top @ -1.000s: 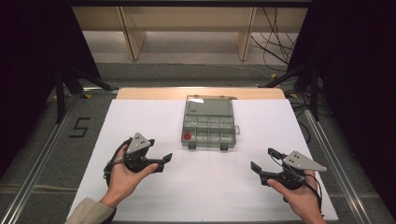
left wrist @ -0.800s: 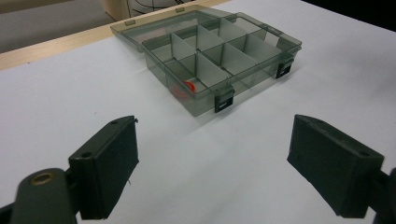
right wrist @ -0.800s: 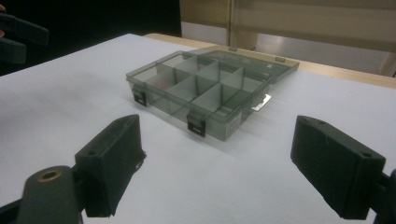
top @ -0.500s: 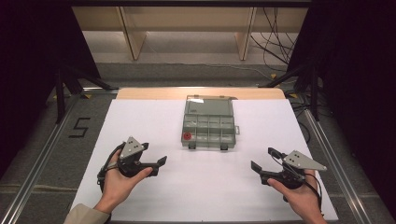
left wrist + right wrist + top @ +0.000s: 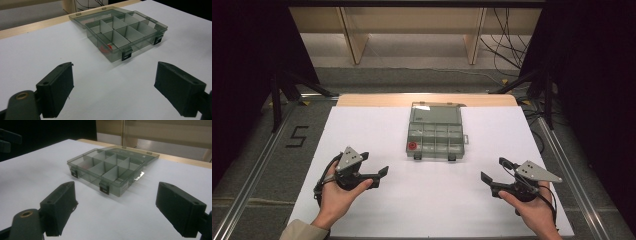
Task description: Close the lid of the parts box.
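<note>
A clear grey compartment box (image 5: 435,140) lies in the middle of the white table top (image 5: 362,125), its lid (image 5: 435,113) folded back flat behind it. Something small, red and round (image 5: 412,146) shows in its near left compartment. My left gripper (image 5: 373,164) is held above the table to the box's near left, open, with nothing between its jaws. My right gripper (image 5: 495,170) hovers to the near right, also open and empty. In the left gripper view the box (image 5: 125,32) lies ahead of the left gripper (image 5: 115,87). In the right gripper view the box (image 5: 107,170) lies beyond the right gripper (image 5: 115,210).
A wooden strip (image 5: 427,99) runs along the table's far edge. Metal rails (image 5: 257,170) flank the table on both sides, and a floor mark "5" (image 5: 297,136) lies to the left. Shelving legs and cables stand beyond the far edge.
My left gripper has drifted slightly left and toward the near edge. The right gripper and the box have kept still.
</note>
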Tool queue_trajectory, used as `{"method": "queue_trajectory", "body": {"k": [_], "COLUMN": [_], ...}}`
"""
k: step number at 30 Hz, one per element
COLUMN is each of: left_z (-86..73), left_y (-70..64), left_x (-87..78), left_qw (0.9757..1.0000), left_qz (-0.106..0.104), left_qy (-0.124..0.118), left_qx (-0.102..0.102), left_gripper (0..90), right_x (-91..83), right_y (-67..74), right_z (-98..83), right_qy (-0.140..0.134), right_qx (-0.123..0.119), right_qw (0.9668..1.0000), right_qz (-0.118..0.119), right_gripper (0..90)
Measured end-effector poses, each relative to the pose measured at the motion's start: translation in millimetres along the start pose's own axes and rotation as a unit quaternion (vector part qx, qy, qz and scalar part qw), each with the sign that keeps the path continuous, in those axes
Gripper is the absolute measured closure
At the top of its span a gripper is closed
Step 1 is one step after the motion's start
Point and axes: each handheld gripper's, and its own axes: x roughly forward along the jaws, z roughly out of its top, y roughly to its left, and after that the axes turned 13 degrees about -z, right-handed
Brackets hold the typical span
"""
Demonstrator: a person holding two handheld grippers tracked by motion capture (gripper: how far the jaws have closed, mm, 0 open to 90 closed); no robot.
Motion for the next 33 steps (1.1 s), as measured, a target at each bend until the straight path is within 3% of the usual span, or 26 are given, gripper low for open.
{"method": "queue_trajectory", "body": {"k": [4,6,18,24,29,33], "left_z": [-1.2,-1.7,-1.8,-3.1,-4.6,-6.3], "left_y": [-0.2,-0.7,-0.8,-1.0,-0.8,0.1], "left_x": [1.2,2.3,6.4,8.6,7.2,6.2], "left_qw": [1.0,0.9999,0.9999,0.9996,0.9998,0.9995], "left_qz": [-0.005,-0.007,-0.007,-0.009,-0.01,-0.006], "left_qy": [-0.002,-0.003,-0.005,-0.009,-0.008,-0.008], "left_qx": [-0.006,-0.013,-0.014,-0.025,-0.015,-0.03], "left_gripper": [12.0,10.9,10.7,11.1,11.4,12.0], "right_x": [-0.9,1.9,5.1,4.9,3.2,1.3], "right_y": [-0.9,-0.7,-7.9,-7.8,-7.1,-4.8], "right_z": [0.1,-1.1,-3.7,-3.9,-2.5,-0.3], "right_qy": [0.009,-0.005,-0.006,-0.007,-0.003,0.003], "right_qx": [0.003,0.003,0.018,0.021,0.018,0.007], "right_qw": [1.0,1.0,0.9998,0.9998,0.9998,1.0], "right_qz": [0.001,0.0,0.0,-0.002,-0.003,-0.004], "right_gripper": [16.9,16.9,16.9,16.9,16.9,16.9]}}
